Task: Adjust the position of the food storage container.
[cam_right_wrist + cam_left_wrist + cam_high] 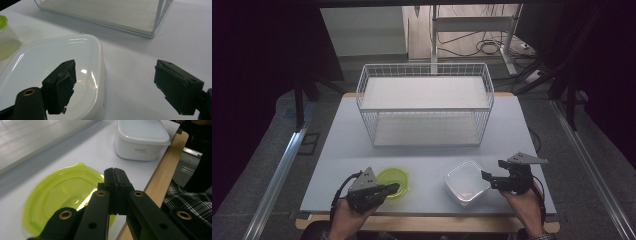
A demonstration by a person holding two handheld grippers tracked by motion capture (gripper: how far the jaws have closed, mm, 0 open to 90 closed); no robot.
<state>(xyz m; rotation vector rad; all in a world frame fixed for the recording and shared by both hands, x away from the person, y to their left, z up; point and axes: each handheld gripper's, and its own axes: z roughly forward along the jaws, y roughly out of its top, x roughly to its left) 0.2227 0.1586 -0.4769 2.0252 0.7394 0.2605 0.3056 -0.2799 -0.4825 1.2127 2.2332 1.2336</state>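
A round container with a yellow-green lid sits at the front left of the table. My left gripper hovers over the lid's near edge, and its jaws are pressed together with nothing seen between them. To the right stands a white square lidded container; it shows again as the white container beyond the green lid. My right gripper is open at that container's right side. One jaw is above the white lid and the other above bare table, with the gripper's midpoint beside the container's corner.
A white wire basket with a shelf board stands at the table's back centre, and its base edge lies beyond the white container. The green container is at far left there. The table's wooden front edge runs close to my left gripper.
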